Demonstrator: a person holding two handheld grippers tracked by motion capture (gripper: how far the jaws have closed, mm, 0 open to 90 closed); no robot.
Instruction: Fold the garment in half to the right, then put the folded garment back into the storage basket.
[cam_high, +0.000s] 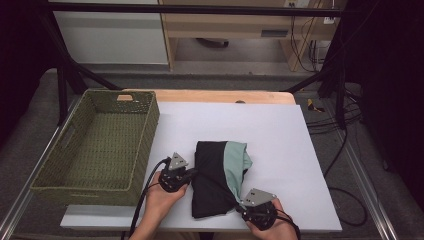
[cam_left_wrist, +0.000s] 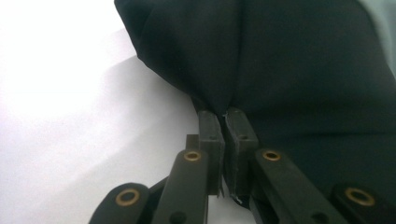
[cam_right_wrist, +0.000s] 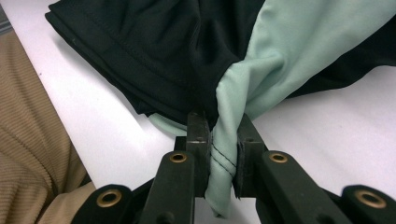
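Two tools: both are clenched on one folded garment (cam_high: 220, 177), which lies on the white tabletop (cam_high: 280, 135), near its front edge.
Basket: a green woven basket (cam_high: 100, 145) stands at the left of the tabletop, well apart from the garment; the high view shows its cut-out handle at the far wall.
Left tool: in the high view the left tool (cam_high: 191, 173) touches the left edge of the garment, with a hand (cam_high: 162, 195) behind it. The left gripper view (cam_left_wrist: 223, 120) shows what the high view cannot: the two pads are pressed together on a pinch of black cloth, and the cloth rises from them in a fold.
Garment: black, with a mint green panel (cam_high: 235, 162) on its right side. The right gripper view shows several black layers stacked with stitched hems, and a double black seam on the green strip.
Right tool: the right tool (cam_high: 241, 206) is at the front right corner of the garment. In the right gripper view (cam_right_wrist: 223, 140) its pads grasp a twisted strip of the green cloth, and the end hangs below them.
Sleeve: a tan ribbed sleeve (cam_right_wrist: 28, 154) shows at the left of the right gripper view.
Writing: no letters can be read.
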